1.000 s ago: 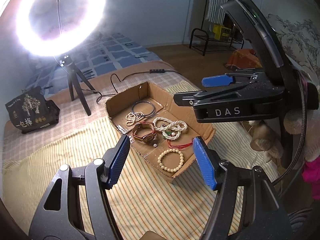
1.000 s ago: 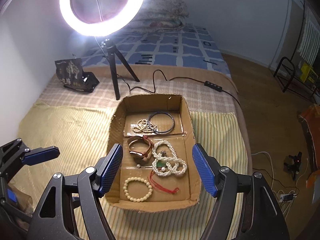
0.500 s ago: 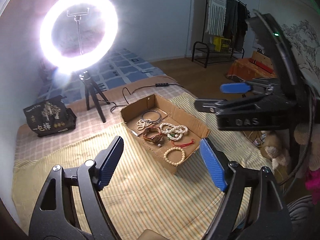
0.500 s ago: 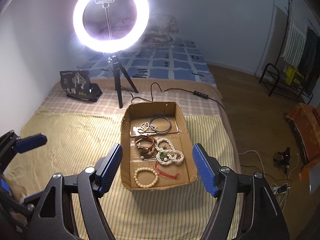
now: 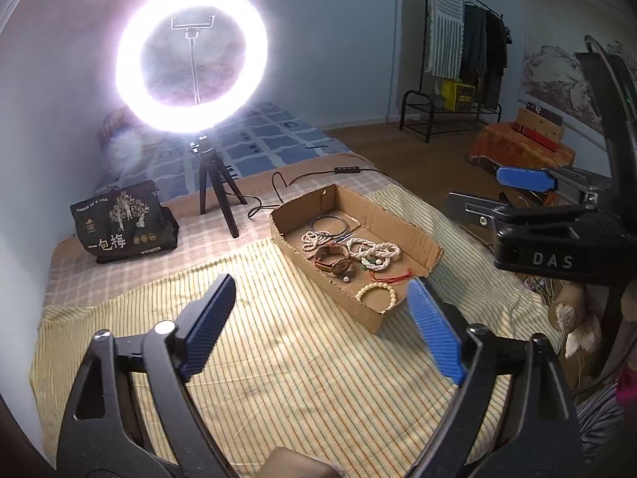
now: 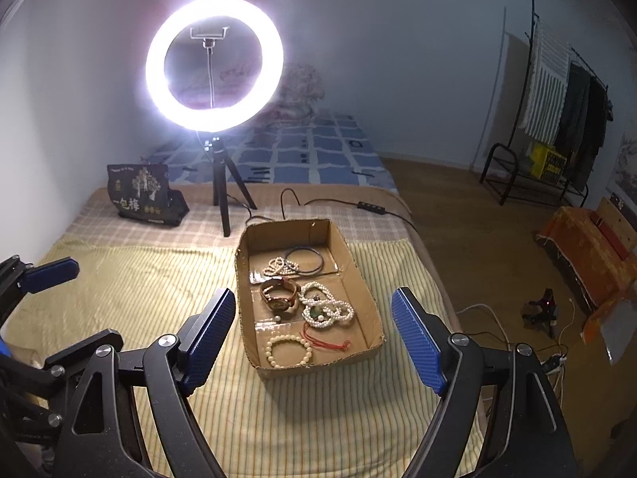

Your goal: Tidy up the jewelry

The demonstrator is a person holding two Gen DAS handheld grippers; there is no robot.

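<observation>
A shallow cardboard tray point(image 6: 360, 279) point(image 5: 398, 221) lies on the striped bedcover. In it are a cream bead bracelet point(image 6: 268, 352) point(image 5: 358, 294), a red cord point(image 6: 326, 344), a brown watch point(image 6: 280, 298) point(image 5: 332, 261), a coiled pearl necklace point(image 6: 326, 310) point(image 5: 374, 253), a small bead strand point(image 6: 278, 267) and a dark bangle point(image 6: 304, 272). My right gripper point(image 6: 314, 290) hovers open above the tray's near end, nothing between its fingers. My left gripper point(image 5: 320, 279) hangs to the tray's left, its jaws opening and empty.
A lit ring light point(image 6: 155, 67) on a small tripod point(image 6: 223, 199) stands behind the tray, its cable point(image 6: 370, 207) trailing right. A black printed pouch point(image 6: 139, 195) sits at the back left. The bed edge drops to wooden floor on the right, with a clothes rack point(image 6: 557, 99).
Both grippers have drawn back and up from the tray, which now looks smaller and farther. The left jaws have spread wider; the right jaws slightly.
</observation>
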